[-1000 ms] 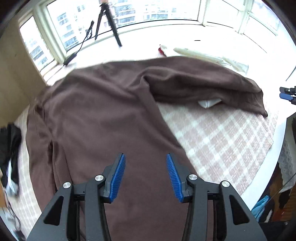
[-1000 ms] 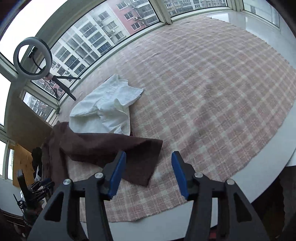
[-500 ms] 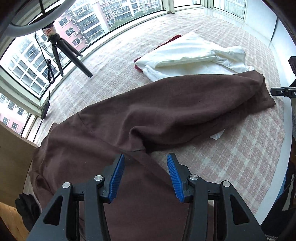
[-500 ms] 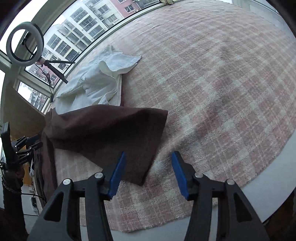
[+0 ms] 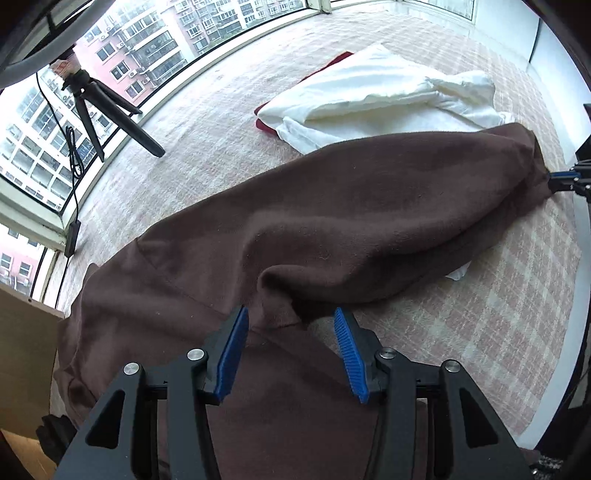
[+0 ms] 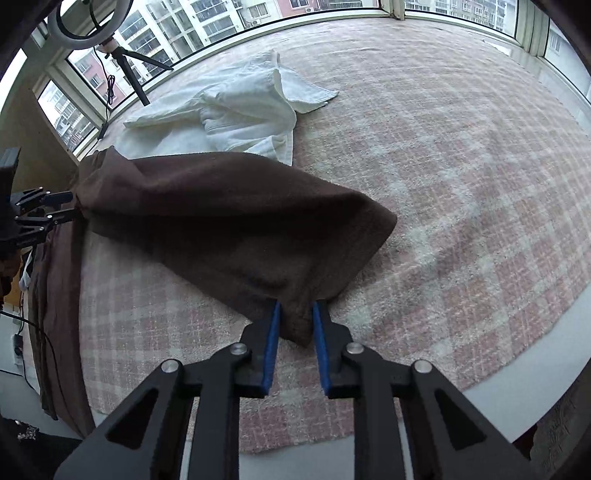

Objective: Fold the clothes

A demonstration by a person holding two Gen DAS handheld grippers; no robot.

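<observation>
**Inspector A:** The right tongs (image 6: pixel 294 325) are recorded nearest the lens, closed down on the cuff end of the brown garment (image 6: pixel 236 221); cloth is seen pinched between the blue pads (image 6: pixel 271 343). Half a second earlier those jaws were held wide apart with nothing between them.

**Inspector B:** Confirmed. From the left wrist view, the left tongs (image 5: pixel 291 347) are noted as wide open and empty, poised just above the garment (image 5: pixel 332 221) where a fold of the sleeve meets the body. No contact with the pads can be established. Their spread is unchanged from the earlier frames, though the sleeve root is now closer under them.

**Inspector A:** Condition of the garment?

**Inspector B:** It is laid across a pink-and-white checked blanket (image 6: pixel 461 166) on the tabletop. The body is spread flat near the left tongs, with part draped over the near edge. One long sleeve is stretched away to the far right, rumpled and slightly raised, its end gripped at the right tongs (image 5: pixel 565 181), visible at the frame edge.

**Inspector A:** Beyond it?

**Inspector B:** A white garment (image 5: pixel 376 88) is recorded crumpled behind the sleeve, partly overlapped by it, with a red item (image 5: pixel 266 125) showing beneath. Farther off, a black tripod (image 5: pixel 107 110) is set by the window, and a ring light (image 6: pixel 88 22) is seen above it in the right view.
</observation>
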